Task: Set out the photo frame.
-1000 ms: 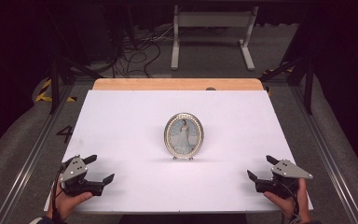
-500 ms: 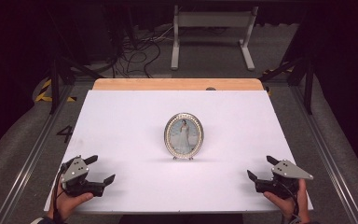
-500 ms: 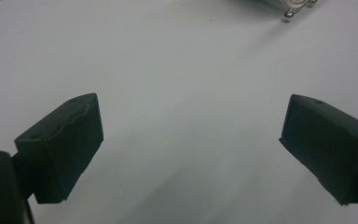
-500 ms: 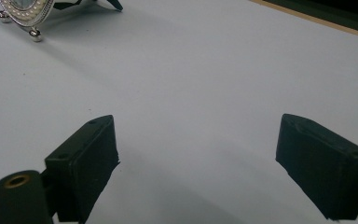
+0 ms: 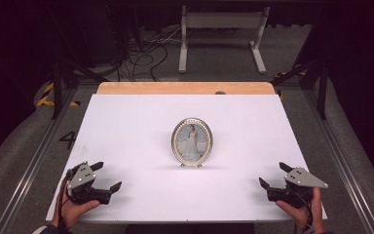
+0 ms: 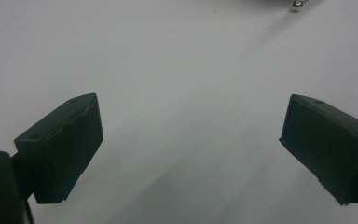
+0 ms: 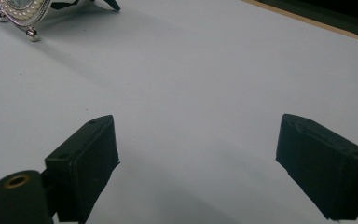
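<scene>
An oval silver picture frame [image 5: 192,142] with a pearl-like rim stands upright in the middle of the white table [image 5: 136,122], holding a photo of a figure in a white dress. Its lower edge and small ball feet appear as picture frame [image 7: 21,11] at the top left of the right gripper view; one foot of the picture frame [image 6: 297,4] peeks in at the top of the left gripper view. My left gripper [image 5: 106,176] rests open at the near left corner. My right gripper [image 5: 272,175] rests open at the near right corner. Both hold nothing.
A wooden strip [image 5: 185,87] borders the table's far edge. Metal rails [image 5: 34,161] run along both sides. Beyond the table, cables [image 5: 136,53] and a white stand [image 5: 221,29] sit on the dark floor.
</scene>
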